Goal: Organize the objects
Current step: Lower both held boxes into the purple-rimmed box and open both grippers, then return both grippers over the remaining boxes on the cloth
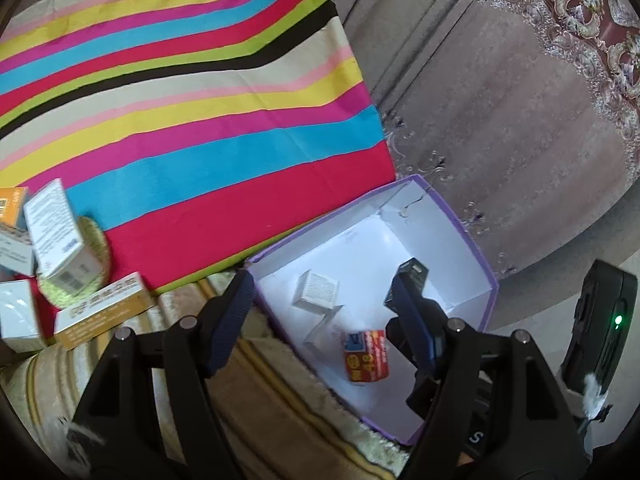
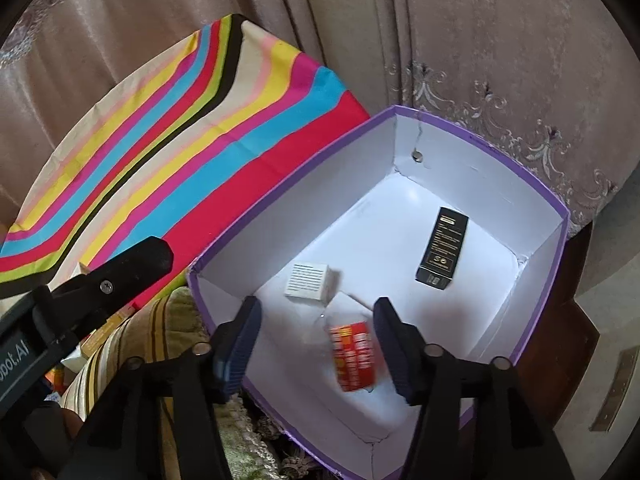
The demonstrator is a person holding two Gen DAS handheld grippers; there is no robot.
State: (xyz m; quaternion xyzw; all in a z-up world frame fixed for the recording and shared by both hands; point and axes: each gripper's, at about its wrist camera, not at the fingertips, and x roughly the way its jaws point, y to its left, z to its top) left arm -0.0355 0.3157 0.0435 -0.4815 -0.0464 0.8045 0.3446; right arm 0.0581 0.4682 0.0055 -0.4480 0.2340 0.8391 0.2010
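Note:
A purple box with a white inside (image 1: 476,248) (image 2: 556,216) stands beside a striped cloth. In it lie a small white box (image 1: 316,290) (image 2: 307,281), a black box (image 2: 442,248) and a blurred red box (image 1: 366,356) (image 2: 354,356). My left gripper (image 1: 322,312) is open and empty over the box's near left corner. My right gripper (image 2: 316,338) is open above the red box, which sits between and below its fingers, apart from them. The black box is partly hidden behind my left gripper's right finger (image 1: 412,320).
Several white and orange cartons (image 1: 60,240) (image 1: 104,308) lie on a striped cloth (image 1: 200,120) at the left, by a round woven mat (image 1: 96,248). A patterned cushion (image 1: 260,380) lies under the grippers. Curtains (image 2: 480,40) hang behind.

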